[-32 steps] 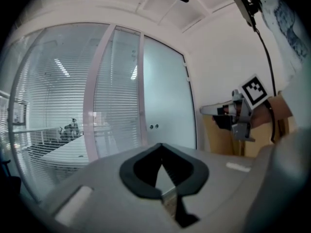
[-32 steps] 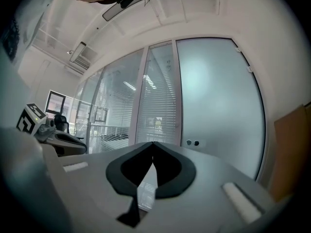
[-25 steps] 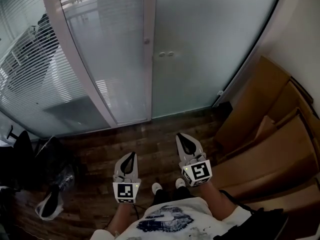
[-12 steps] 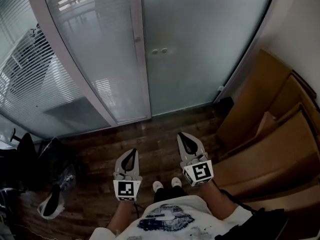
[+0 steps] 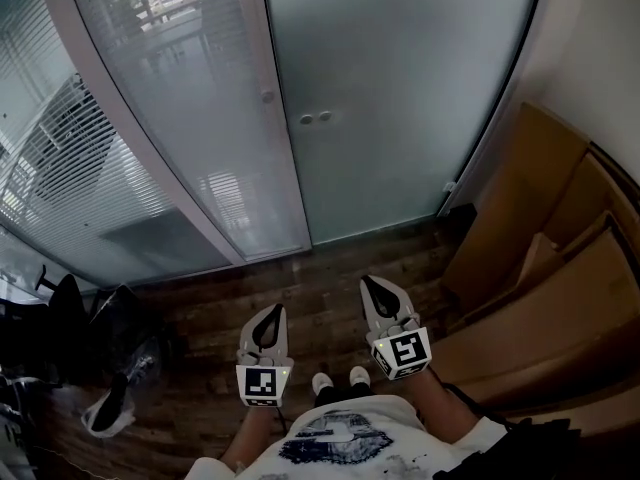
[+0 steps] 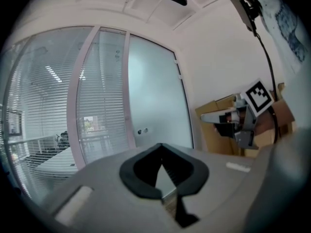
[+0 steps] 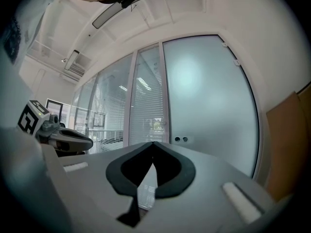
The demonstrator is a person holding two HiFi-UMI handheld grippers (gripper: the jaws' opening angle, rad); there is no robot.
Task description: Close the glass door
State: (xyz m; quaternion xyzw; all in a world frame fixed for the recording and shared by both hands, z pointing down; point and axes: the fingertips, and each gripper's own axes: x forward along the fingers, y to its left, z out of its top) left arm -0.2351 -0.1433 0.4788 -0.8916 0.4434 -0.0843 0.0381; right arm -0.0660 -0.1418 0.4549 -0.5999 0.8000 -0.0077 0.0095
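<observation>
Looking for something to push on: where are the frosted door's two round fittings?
Head view, upper middle: the two round fittings sit near the frosted glass door's left edge, beside the white post.

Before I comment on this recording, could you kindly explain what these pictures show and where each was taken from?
No robot here: a person stands on a wooden floor facing a frosted glass door, holding a gripper in each hand. One picture comes from a head camera looking down; the other two from cameras riding on the grippers, looking along their jaws. The left gripper and right gripper are both shut and empty. Cardboard stands at the right; bags lie at the left.
</observation>
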